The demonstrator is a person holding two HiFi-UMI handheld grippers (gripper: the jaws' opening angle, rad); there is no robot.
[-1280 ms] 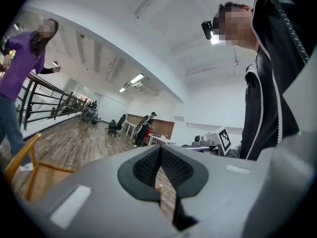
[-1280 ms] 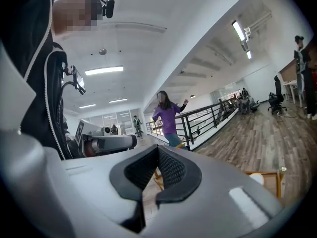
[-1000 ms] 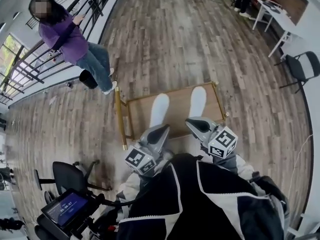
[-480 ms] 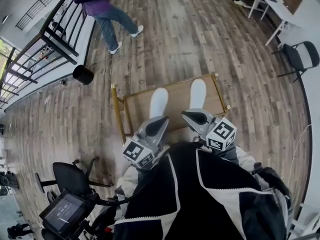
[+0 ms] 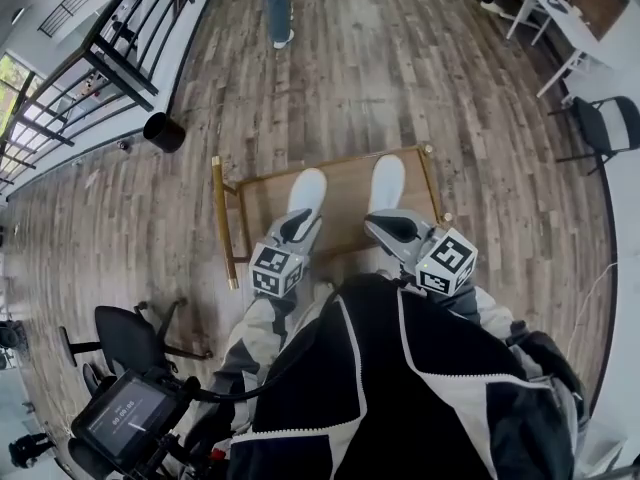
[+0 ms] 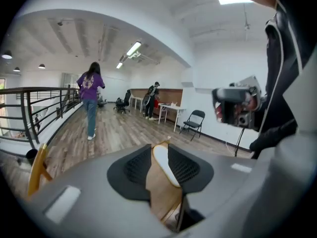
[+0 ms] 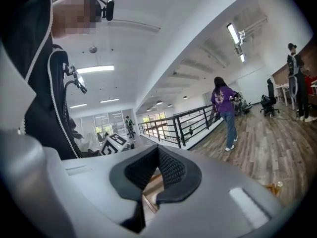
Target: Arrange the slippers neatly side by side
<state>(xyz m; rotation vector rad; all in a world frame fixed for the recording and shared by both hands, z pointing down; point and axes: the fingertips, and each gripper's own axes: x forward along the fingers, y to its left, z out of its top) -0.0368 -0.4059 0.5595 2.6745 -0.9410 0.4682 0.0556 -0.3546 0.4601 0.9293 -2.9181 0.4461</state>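
Left tool: my left gripper [image 6: 159,148] points down at the near end of the left white soft slipper [image 5: 306,190]. Its jaws have just been opening and now stand a narrow way apart. The slipper's pale edge shows through the gap, but I cannot tell whether it lies between the pads or just beyond them. Nothing is pinched.
Right tool: my right gripper [image 7: 157,148] has its jaws closed together at the tips and is holding nothing. It hangs near the heel end of the right white soft slipper [image 5: 386,180].
Slippers: both lie on the low brown wooden platform with gold metal posts [image 5: 345,203], toes pointing away from me. They are side by side and roughly parallel, with a strip of bare wood between them.
Platform: it rests on the grey-brown plank floor [image 5: 400,78], right in front of me.
Surroundings: a black round bin [image 5: 163,131] stands by the black metal railing [image 5: 120,48]. A person in jeans [image 5: 276,3] is further off. A black folding chair [image 5: 608,133] is at the right.
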